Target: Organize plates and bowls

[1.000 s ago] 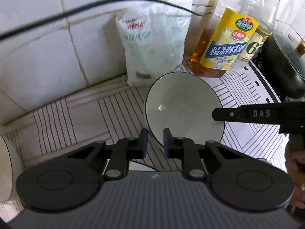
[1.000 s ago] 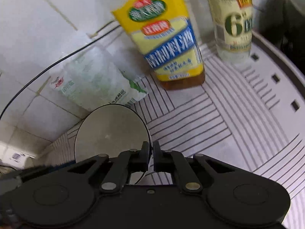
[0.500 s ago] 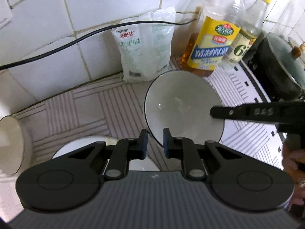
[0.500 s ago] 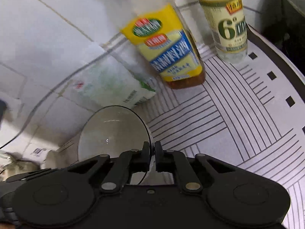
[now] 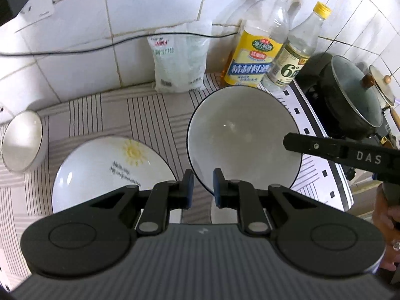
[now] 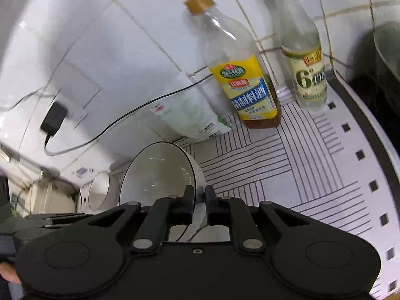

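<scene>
White bowl [image 5: 243, 135] rim pinched by both hand-held grippers.

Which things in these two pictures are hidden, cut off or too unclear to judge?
- Left wrist view: the near part of the sun-pattern plate is covered by the left gripper.
- Left wrist view: whatever lies under the held bowl is hidden by the bowl.
- Right wrist view: the small bowl at the left is blurred.
- Right wrist view: the pot is cut by the right edge.
</scene>
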Motion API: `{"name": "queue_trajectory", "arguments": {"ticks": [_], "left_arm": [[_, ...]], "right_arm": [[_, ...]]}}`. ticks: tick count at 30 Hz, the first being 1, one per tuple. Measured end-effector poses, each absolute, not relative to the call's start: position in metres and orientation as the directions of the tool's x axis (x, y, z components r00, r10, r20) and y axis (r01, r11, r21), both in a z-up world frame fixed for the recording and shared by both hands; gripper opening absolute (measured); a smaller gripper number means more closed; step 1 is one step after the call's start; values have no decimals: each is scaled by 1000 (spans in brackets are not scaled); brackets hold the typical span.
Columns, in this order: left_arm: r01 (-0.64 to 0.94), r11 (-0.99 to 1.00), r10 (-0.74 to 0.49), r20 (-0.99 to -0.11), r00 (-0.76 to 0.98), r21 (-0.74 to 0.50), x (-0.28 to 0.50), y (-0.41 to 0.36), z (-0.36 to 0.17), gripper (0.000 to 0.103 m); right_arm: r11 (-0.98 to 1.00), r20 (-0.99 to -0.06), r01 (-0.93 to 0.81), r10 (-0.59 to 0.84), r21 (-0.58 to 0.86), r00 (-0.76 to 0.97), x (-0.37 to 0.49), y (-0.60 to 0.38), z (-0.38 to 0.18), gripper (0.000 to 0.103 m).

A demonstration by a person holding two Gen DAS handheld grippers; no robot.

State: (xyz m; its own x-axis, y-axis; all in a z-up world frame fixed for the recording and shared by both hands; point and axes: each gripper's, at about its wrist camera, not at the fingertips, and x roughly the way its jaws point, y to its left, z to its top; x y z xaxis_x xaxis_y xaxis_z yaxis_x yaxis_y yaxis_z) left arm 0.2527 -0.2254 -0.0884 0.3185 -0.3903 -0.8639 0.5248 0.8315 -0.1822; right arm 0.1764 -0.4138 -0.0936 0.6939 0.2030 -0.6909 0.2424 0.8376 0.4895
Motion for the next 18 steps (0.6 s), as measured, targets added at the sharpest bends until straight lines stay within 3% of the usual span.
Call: {"name": "queue_trajectory", "arguments": {"ticks": [10,18], "left_arm": [[483,850,-381,-878,288,-210,209,-225,-106,15],[412,888,-327,-908,261,-202,188,-228,-134,15]], "right_arm": [[896,-647,100,232,433,726,137,-416,-99,13],[907,-700,80,262,415,665,133,-415,-125,13]]}}
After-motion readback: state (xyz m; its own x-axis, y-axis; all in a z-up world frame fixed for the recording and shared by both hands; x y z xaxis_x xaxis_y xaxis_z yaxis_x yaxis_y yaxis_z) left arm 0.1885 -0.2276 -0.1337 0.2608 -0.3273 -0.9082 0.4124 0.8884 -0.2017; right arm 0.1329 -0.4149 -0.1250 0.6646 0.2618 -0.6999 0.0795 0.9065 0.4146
